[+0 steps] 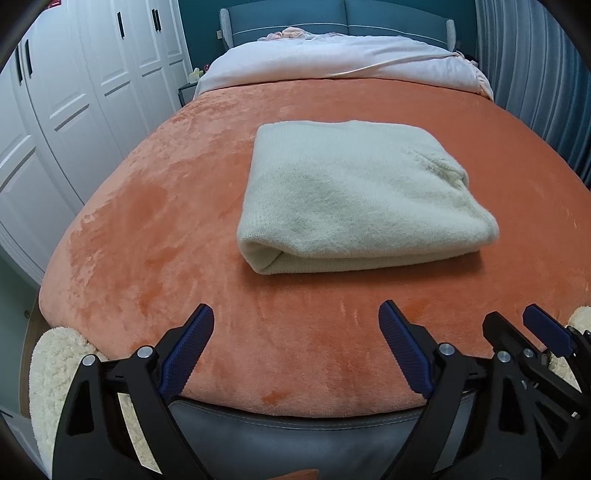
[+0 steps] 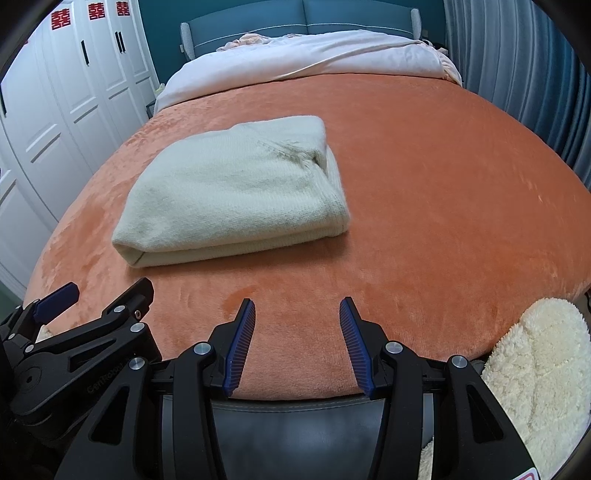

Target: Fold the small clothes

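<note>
Left wrist view: left gripper [image 1: 295,314] at bottom, fingers spread wide, holding nothing; folded cream garment [image 1: 354,195] at centre on the orange blanket [image 1: 147,221].

Right wrist view: right gripper [image 2: 297,308] half open, empty; garment [image 2: 236,188] left of centre. Only this view shows red decals [image 2: 61,18] on the wardrobe, upper left.

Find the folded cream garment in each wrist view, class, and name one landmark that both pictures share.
Left wrist view: the folded cream garment lies right of centre on the orange blanket, beyond the open left hand-held gripper.
Right wrist view: the garment lies left of centre, up and left of the open right hand-held gripper.
Shared landmark: the blue headboard at the far end.
</note>
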